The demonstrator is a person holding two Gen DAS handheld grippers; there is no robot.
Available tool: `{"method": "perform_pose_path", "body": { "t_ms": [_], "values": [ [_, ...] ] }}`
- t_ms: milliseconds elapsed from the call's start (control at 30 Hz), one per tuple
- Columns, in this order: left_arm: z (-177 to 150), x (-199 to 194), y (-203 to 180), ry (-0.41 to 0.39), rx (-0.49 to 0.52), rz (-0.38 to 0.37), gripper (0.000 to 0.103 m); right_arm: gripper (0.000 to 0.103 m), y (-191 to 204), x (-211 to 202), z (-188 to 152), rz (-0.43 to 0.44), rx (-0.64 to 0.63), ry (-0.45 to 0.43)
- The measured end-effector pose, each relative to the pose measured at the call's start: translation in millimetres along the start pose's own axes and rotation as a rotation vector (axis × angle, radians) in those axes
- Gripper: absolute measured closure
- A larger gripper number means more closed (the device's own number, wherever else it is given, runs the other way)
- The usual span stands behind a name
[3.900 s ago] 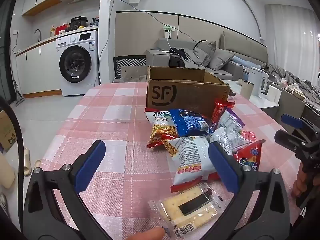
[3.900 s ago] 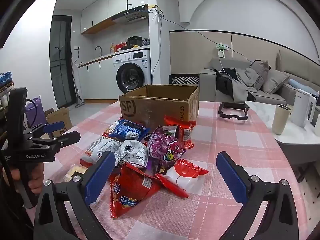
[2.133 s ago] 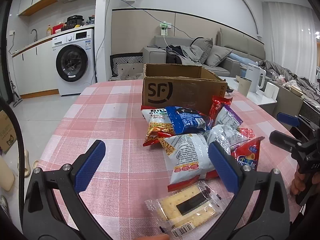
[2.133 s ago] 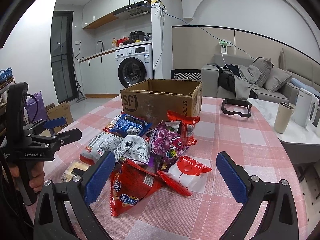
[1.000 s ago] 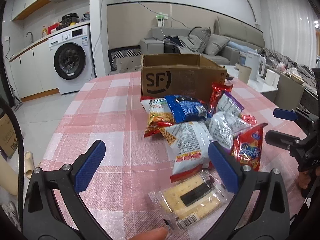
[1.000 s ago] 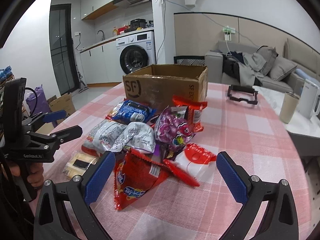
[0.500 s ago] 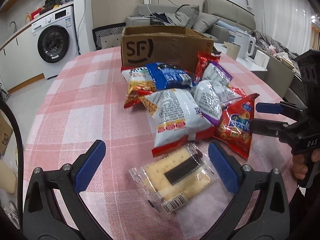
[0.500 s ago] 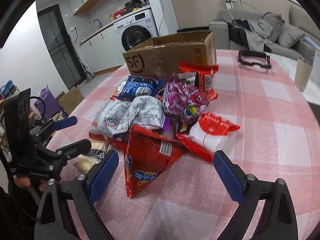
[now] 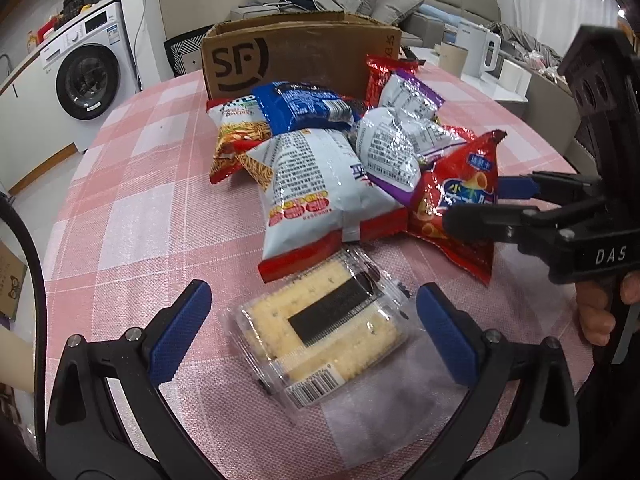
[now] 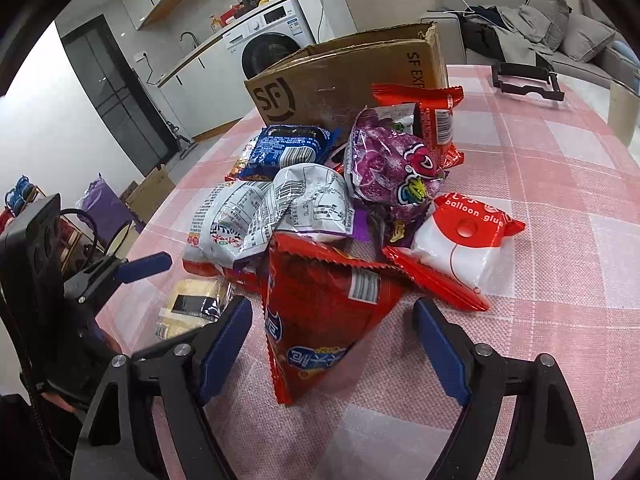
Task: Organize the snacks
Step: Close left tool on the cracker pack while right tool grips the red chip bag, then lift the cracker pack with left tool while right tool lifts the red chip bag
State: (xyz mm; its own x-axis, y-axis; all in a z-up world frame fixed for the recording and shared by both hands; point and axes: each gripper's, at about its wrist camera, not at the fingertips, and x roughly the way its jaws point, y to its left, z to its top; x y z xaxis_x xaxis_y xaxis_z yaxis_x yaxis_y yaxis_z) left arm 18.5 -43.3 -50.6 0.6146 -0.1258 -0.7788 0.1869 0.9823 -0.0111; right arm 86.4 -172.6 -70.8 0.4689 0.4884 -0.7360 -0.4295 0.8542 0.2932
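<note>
A pile of snack bags lies on the pink checked tablecloth [image 9: 132, 208] in front of an open cardboard SF box [image 9: 300, 56]. My left gripper [image 9: 316, 328] is open, its blue pads on either side of a clear cracker pack [image 9: 324, 328]. My right gripper [image 10: 332, 344] is open, its pads on either side of a red triangular chip bag [image 10: 320, 312]; the gripper also shows in the left wrist view [image 9: 484, 204] against that red bag [image 9: 460, 200]. A white bag [image 9: 312, 180], a blue bag [image 9: 304, 108] and a purple bag [image 10: 392, 164] lie in the pile.
A white and red balloon glue pack [image 10: 464, 244] lies at the pile's right. A black frame [image 10: 524, 80] lies on the far right of the table. A washing machine [image 9: 88, 80] and a sofa [image 9: 360, 4] stand beyond the table. A white kettle [image 9: 480, 52] stands on a side table.
Both grippers have moved forward and down toward the pile. The left now straddles the cracker pack, the right straddles the red chip bag. Both have stayed open.
</note>
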Motion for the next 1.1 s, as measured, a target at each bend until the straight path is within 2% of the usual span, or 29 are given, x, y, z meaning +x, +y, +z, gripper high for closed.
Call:
{"method": "perform_pose_path", "body": {
  "t_ms": [200,300,400,433,500,533,600,867,900,933,1100],
  "values": [
    [0.1,5.9,-2.4,0.031,-0.007,-0.012,0.001,0.028,4.8,4.0,2.5,-0.029,-0.002,-0.009],
    [0.2,6.5,-2.7,0.038,-0.012,-0.016,0.001,0.035,4.3,4.0,3.2,-0.039,0.006,-0.013],
    [0.0,6.5,-2.6,0.040,-0.014,-0.023,0.004,0.046,2.7,1.5,0.0,-0.015,0.013,-0.015],
    [-0.4,6.1,-3.2,0.038,-0.011,-0.023,0.006,0.052,2.3,1.0,-1.3,0.001,0.016,-0.014],
    [-1.2,3.9,-4.3,0.029,-0.002,-0.025,0.012,0.055,2.9,-0.3,-4.2,0.020,0.016,-0.016],
    [-1.5,2.8,-4.3,0.024,0.000,-0.031,0.019,0.057,3.2,-1.4,-5.1,0.022,0.013,-0.018],
    [-1.3,0.8,-2.2,0.016,-0.008,-0.036,0.027,0.059,3.7,-3.7,-6.8,0.027,0.010,-0.022],
    [-1.2,-7.0,3.9,-0.008,-0.033,-0.043,0.045,0.060,0.8,-9.5,-11.6,0.030,0.019,-0.029],
    [-0.1,-8.6,5.2,-0.014,-0.037,-0.042,0.050,0.060,0.7,-10.4,-12.0,0.029,0.019,-0.032],
    [0.8,-9.9,6.9,-0.020,-0.041,-0.039,0.061,0.060,0.6,-11.1,-12.4,0.027,0.020,-0.032],
    [1.3,-9.0,13.6,-0.012,-0.063,-0.045,0.062,0.060,-0.3,-13.4,-13.3,0.025,0.025,-0.036]
  ]
}}
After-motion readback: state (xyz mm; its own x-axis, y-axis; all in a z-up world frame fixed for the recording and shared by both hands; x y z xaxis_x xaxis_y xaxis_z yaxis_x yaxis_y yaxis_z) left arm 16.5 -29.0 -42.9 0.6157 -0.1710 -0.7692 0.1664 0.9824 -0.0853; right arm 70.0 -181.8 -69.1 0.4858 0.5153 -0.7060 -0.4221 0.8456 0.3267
